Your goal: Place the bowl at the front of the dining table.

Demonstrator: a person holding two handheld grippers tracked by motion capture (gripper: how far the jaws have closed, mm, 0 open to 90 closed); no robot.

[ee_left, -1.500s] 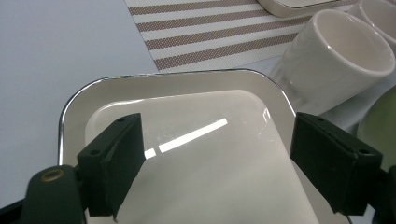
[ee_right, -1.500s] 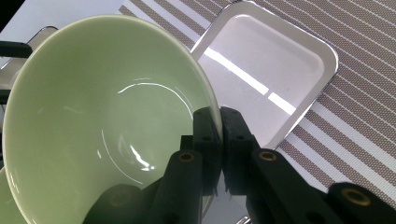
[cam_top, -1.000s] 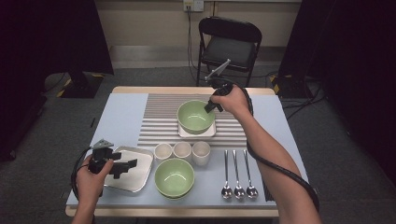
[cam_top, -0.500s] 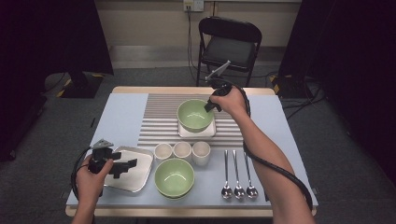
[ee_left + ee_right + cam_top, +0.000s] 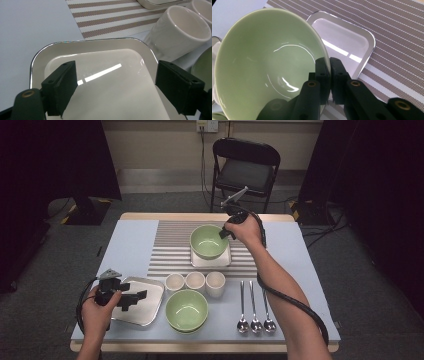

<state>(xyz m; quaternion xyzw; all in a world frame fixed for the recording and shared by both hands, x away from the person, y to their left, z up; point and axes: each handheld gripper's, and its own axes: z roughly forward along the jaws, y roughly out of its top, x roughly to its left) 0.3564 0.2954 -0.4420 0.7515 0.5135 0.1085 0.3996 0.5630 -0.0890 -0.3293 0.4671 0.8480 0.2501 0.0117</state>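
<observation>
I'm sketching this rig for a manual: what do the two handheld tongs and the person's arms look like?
Both tongs, left and right, are black, with two blocky flat-faced jaws on arms joined by brass-coloured pivot pins. The left carries a grey three-cornered plate on top. A thick black cable trails from the right along the forearm; another loops from the left. Both forearms are bare, no sleeves visible.

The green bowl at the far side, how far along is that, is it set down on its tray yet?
Not settled yet. The right gripper is shut on the rim of the green bowl, holding it tilted above the small tray on the striped mat. Left to do: lower it flat and let go. The left gripper hovers open over the near tray, beside a second green bowl on the table.
</observation>
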